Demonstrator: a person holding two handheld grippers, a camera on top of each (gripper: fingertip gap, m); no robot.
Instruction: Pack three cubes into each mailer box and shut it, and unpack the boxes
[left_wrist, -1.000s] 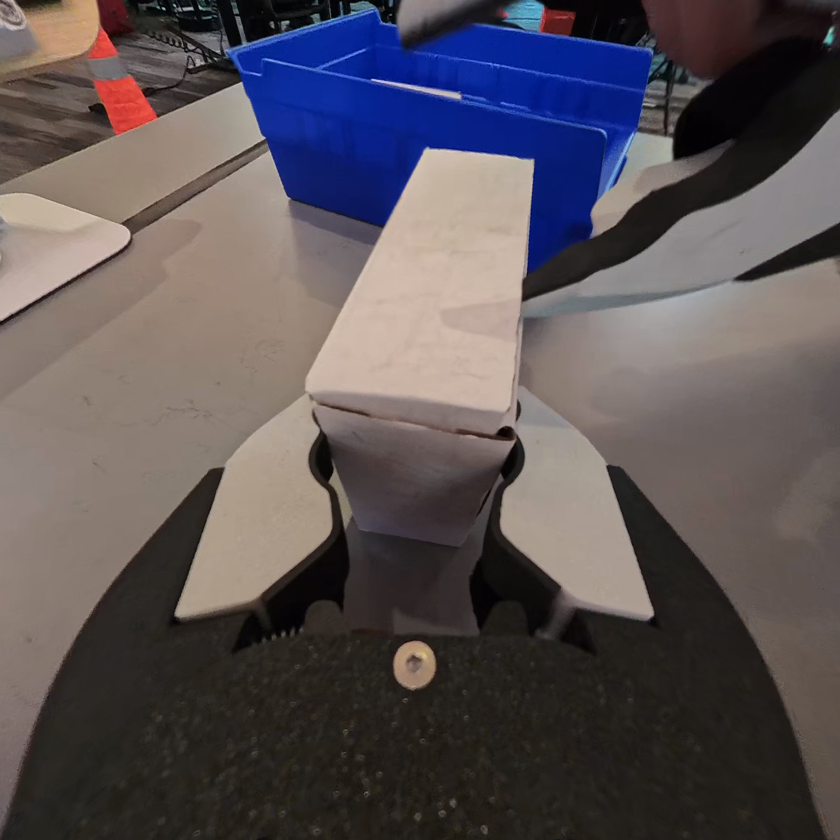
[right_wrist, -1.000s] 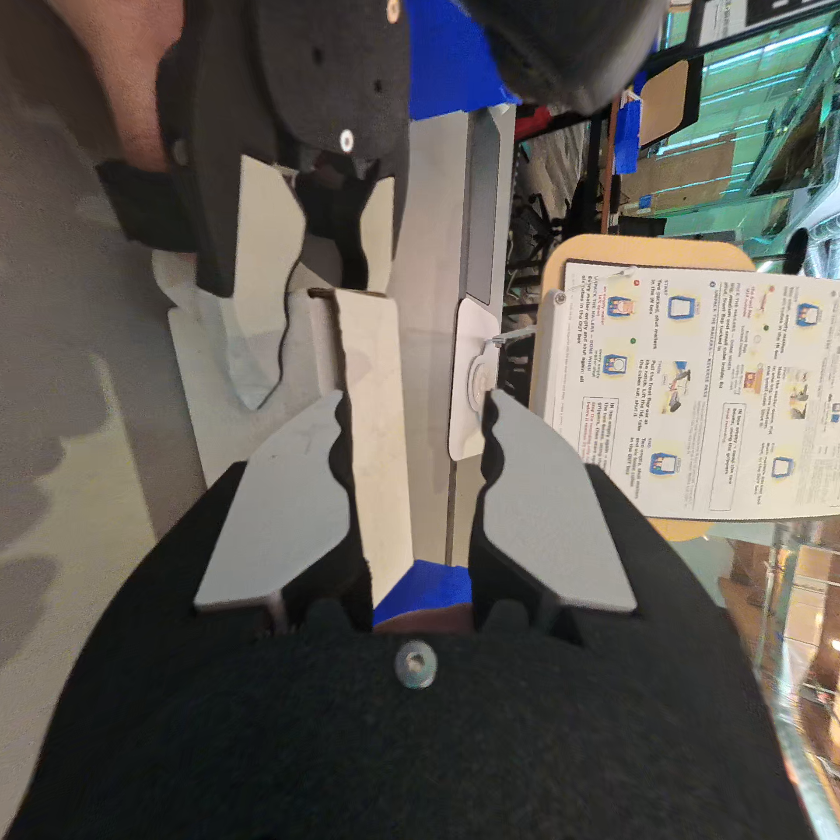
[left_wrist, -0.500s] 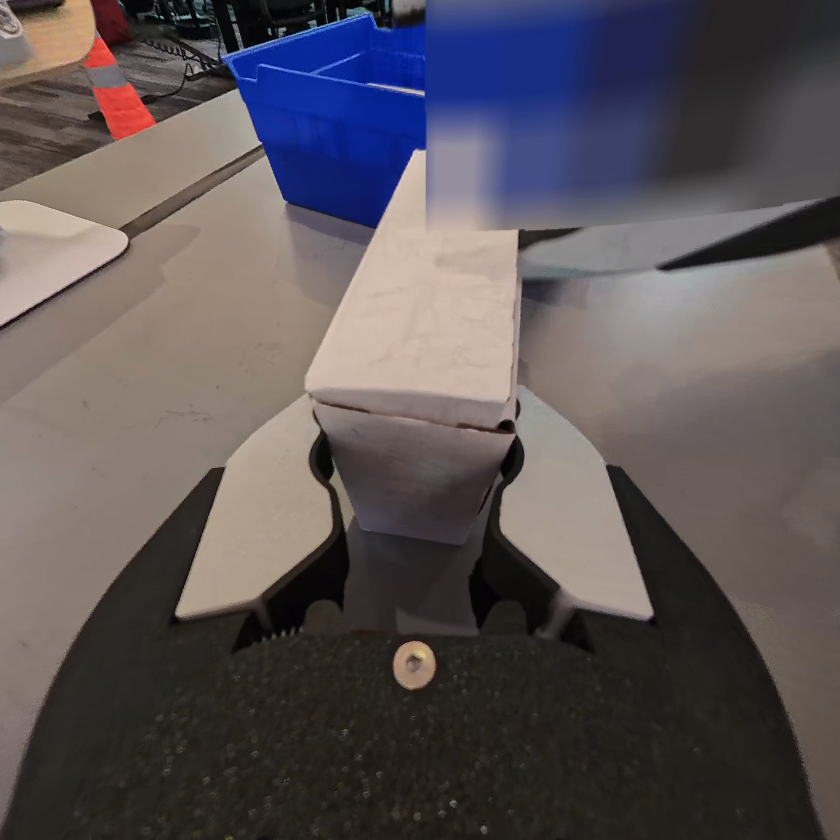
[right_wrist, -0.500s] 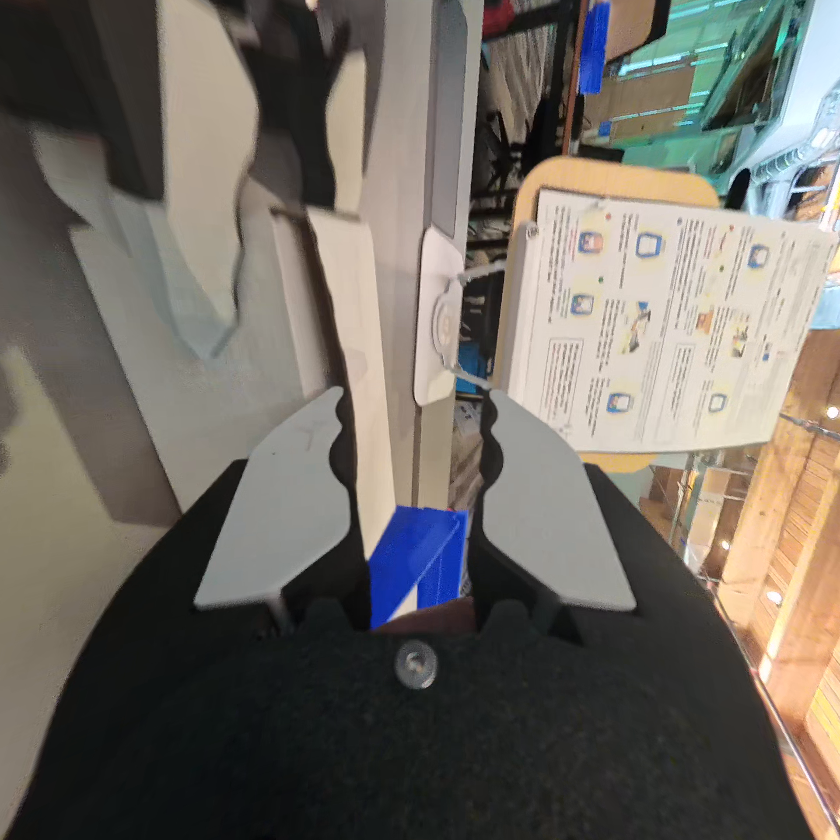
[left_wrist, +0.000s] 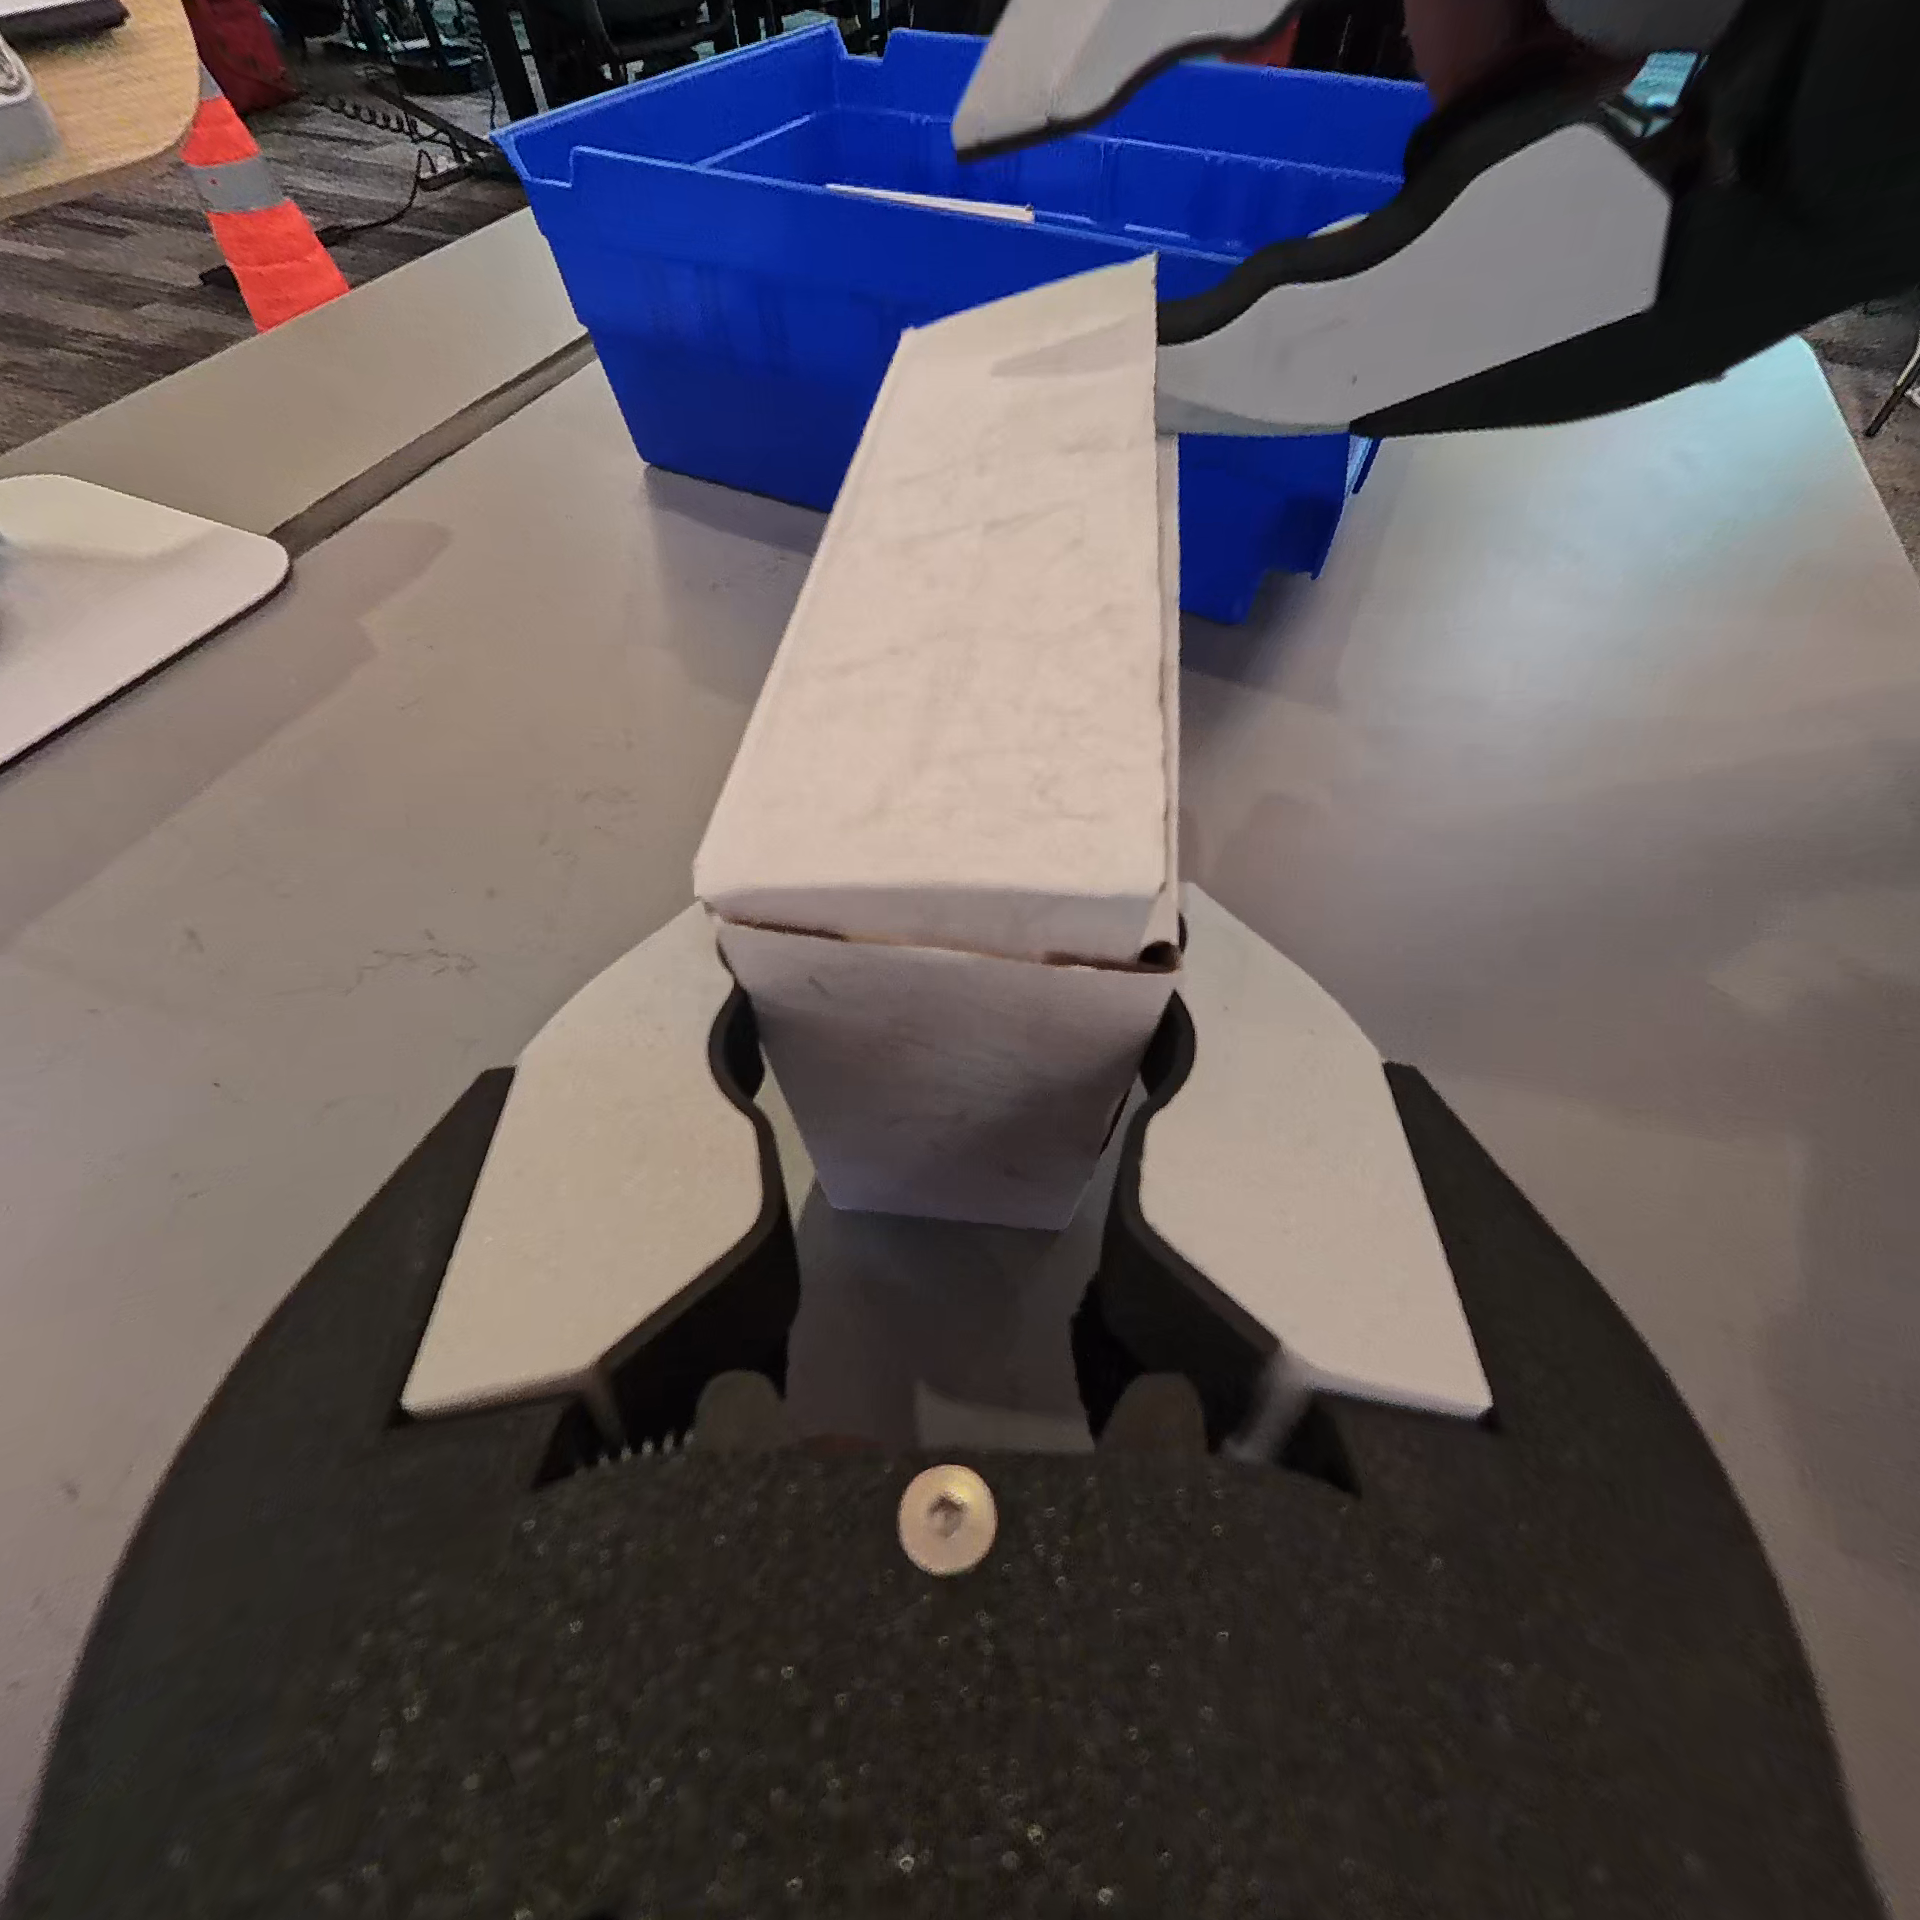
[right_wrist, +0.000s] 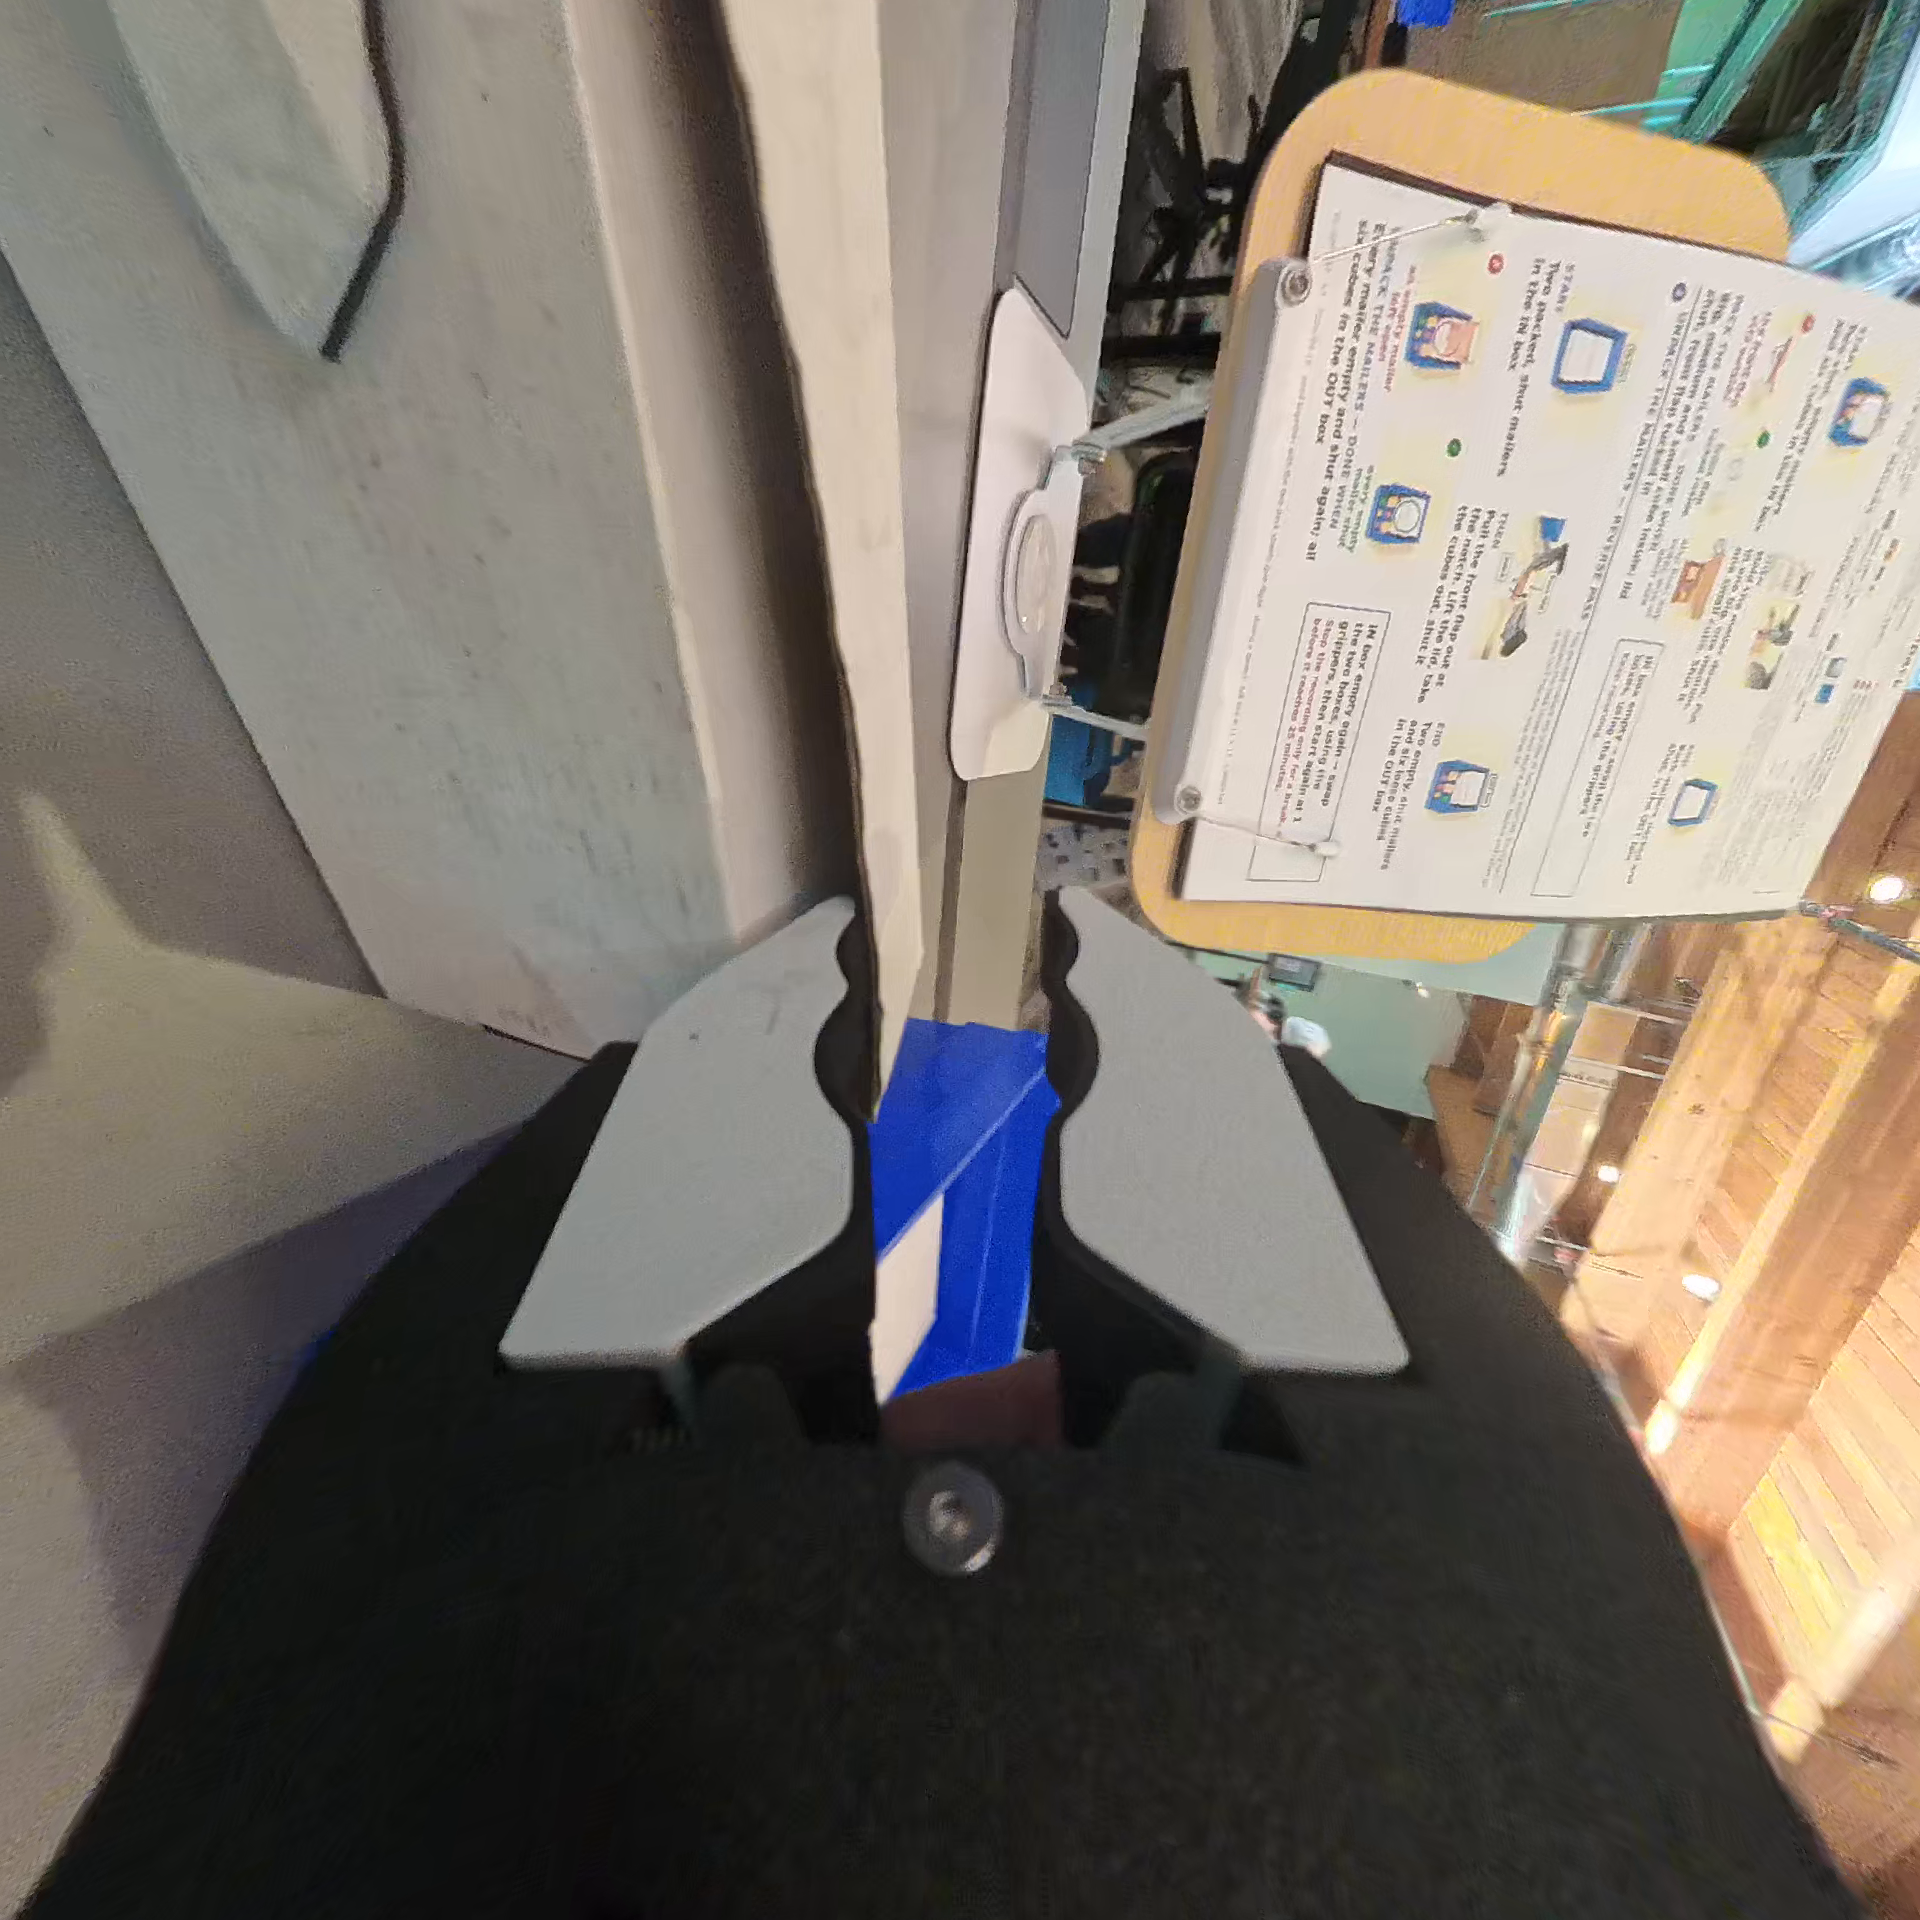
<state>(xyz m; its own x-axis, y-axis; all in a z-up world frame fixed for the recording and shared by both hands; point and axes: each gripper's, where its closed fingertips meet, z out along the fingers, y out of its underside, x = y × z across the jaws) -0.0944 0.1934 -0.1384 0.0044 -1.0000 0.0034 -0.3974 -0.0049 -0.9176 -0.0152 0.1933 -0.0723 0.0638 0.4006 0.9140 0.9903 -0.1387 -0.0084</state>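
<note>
- Left gripper (left_wrist: 951, 1023) of grey fingers on a black body, closed on the near end of a long white cardboard mailer box (left_wrist: 977, 665), one finger on each side wall.
- Box stretching straight ahead from those fingers, bottom resting on the grey table (left_wrist: 436, 748), lid down with a thin seam showing at the near end.
- Beyond the box's far end, touching or just behind it, a blue plastic bin (left_wrist: 790, 301) with dividers.
- Right gripper (left_wrist: 1174, 197) at the far right corner of the box, fingers parted with a clear gap.
- Lower right finger (left_wrist: 1382, 312) against the lifted far edge of the lid; upper finger above it, holding nothing.
- Off to the left of the left gripper, an orange traffic cone (left_wrist: 260, 218) on the floor.
</note>
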